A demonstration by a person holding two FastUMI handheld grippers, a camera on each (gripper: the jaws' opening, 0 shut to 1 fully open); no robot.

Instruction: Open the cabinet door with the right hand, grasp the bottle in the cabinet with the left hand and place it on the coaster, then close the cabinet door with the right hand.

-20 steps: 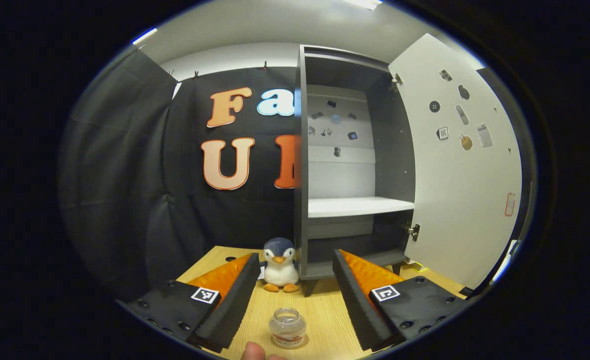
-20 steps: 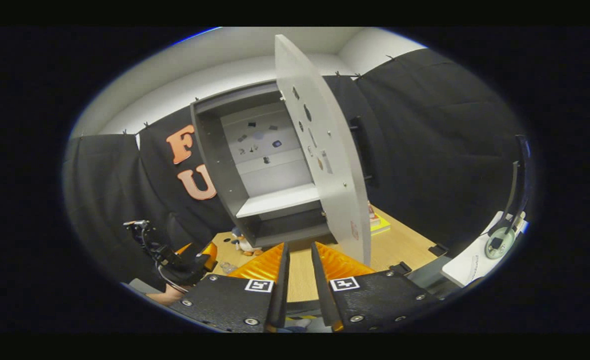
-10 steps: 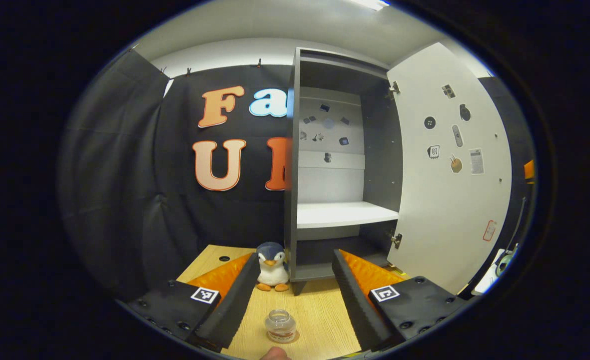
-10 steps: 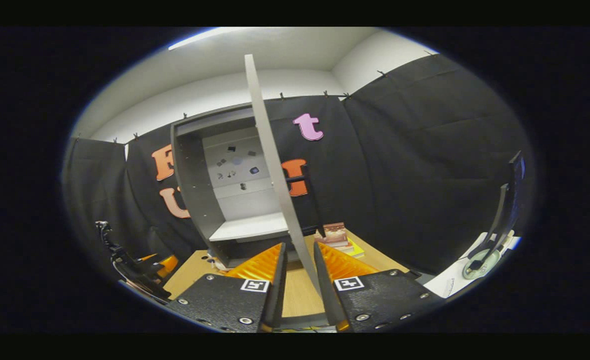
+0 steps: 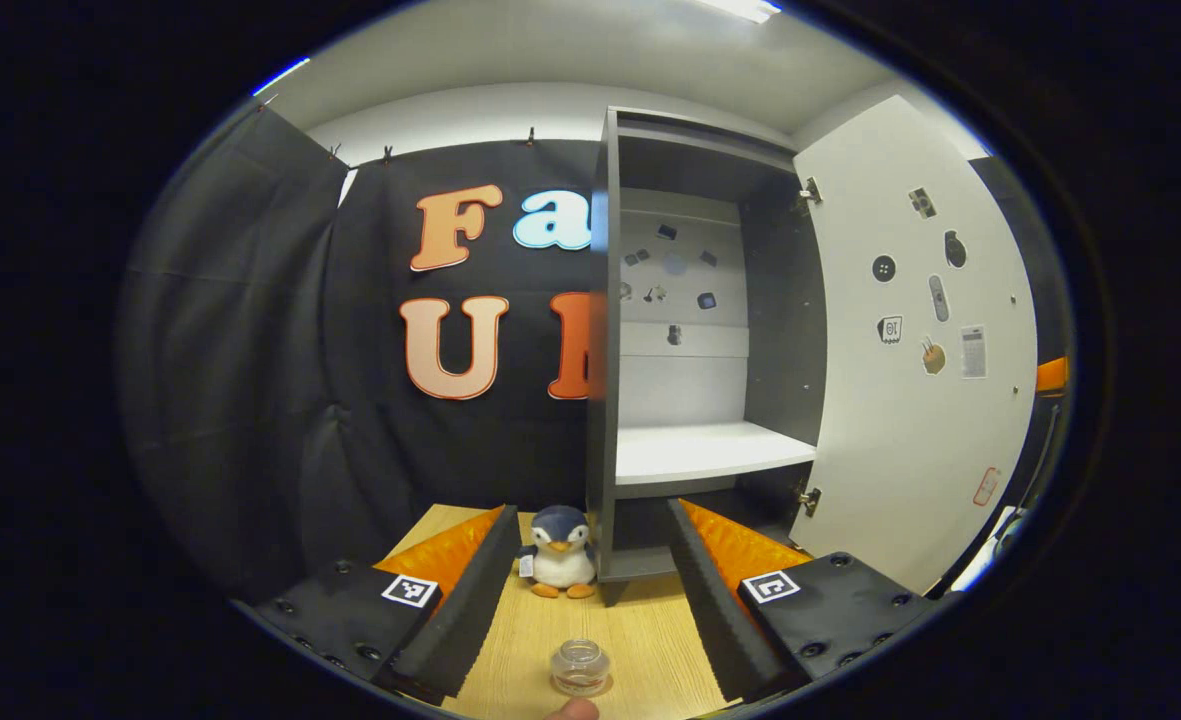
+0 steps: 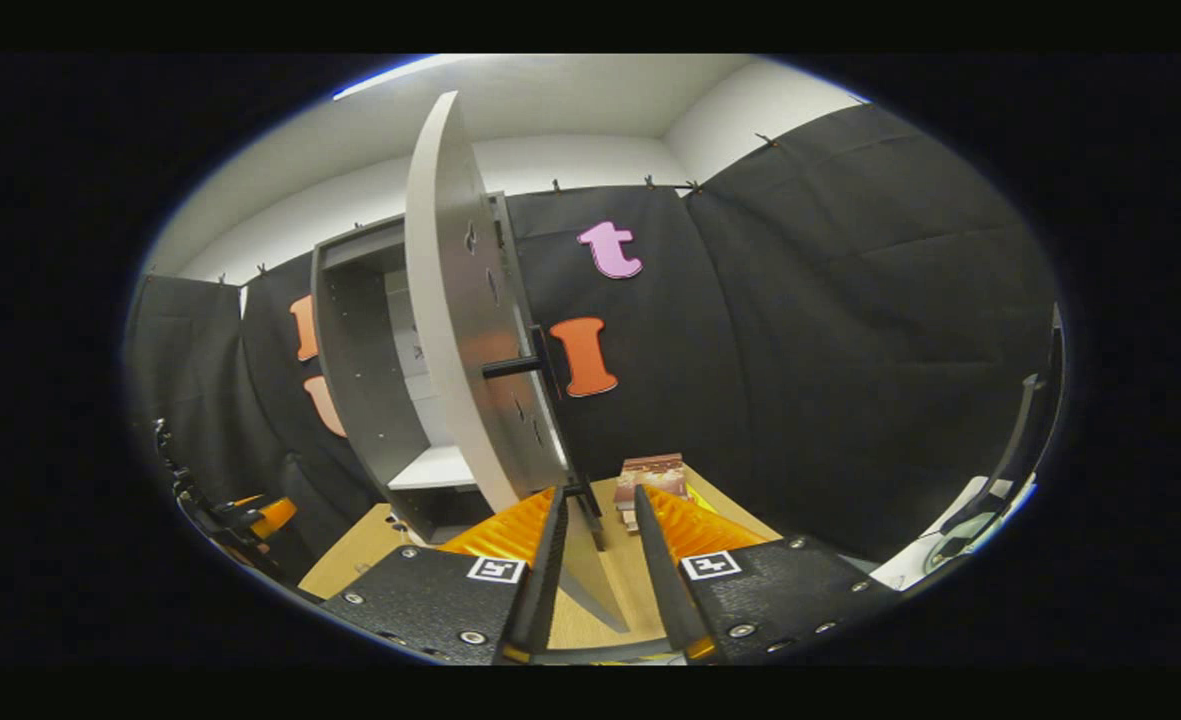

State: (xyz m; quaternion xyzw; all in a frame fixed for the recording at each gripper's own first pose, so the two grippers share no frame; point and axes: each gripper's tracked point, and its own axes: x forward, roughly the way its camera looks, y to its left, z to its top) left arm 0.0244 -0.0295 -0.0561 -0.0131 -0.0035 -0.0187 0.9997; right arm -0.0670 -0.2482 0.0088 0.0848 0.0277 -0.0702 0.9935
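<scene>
1. Cabinet [image 5: 605, 400]: stands at the back of the desk [image 5: 640, 625]. Its door [image 5: 915, 350] hangs wide open on the hinge side, inner face toward my left tool's camera. Opening step: done, as I judge it.
2. Shelf [image 5: 710, 450] inside the cabinet: bare white board, nothing standing on it.
3. Bottle [image 5: 580, 667]: small clear jar, upright on the desk in front of the cabinet, between my left tool's fingers but touching neither. A thin disc under it may be the coaster; I cannot tell for sure. Placement step: likely done.
4. Left tool [image 5: 590, 590]: fingers spread wide, holding nothing.
5. Right tool [image 6: 595, 560]: fingers a narrow gap apart, the door's free edge [image 6: 430, 300] running down between them; whether they press on it I cannot tell. The dark handle [image 6: 520, 365] sticks out from the door's outer face.
6. Remaining: closing the door with my right tool.
7. Room: the door's sweep toward the cabinet front looks free; the bottle sits low and forward of it.
8. Toy penguin [image 5: 561, 553]: just beside the cabinet's left foot, outside the door's arc.
9. Stacked books [image 6: 653, 475]: on the desk behind the door, near its outer side.
</scene>
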